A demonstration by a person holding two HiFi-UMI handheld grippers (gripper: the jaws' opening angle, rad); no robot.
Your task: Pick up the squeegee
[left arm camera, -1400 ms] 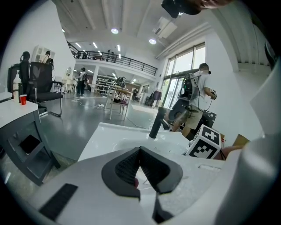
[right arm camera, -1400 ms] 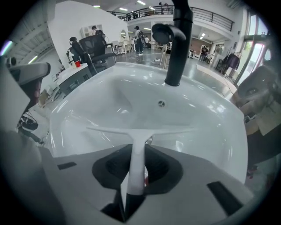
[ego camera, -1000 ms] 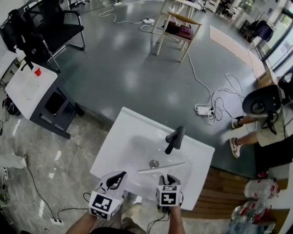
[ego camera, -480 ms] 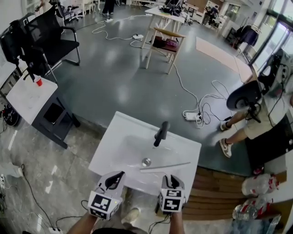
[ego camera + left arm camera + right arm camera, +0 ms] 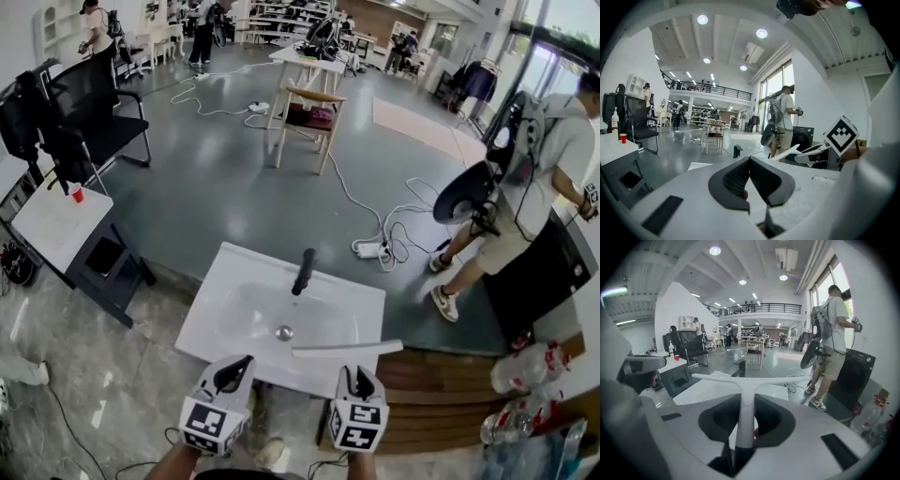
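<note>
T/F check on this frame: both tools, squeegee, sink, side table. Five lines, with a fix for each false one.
1. A black faucet stands on the white sink. True.
2. The right tool is clamped on the handle of the squeegee. True.
3. The squeegee lies flat in the basin. False: the right tool holds it in the air over the sink's front right corner.
4. The left tool holds a cloth. False: its jaws are together with nothing between them.
5. A red cup stands on the white side table at the left. True.
</note>
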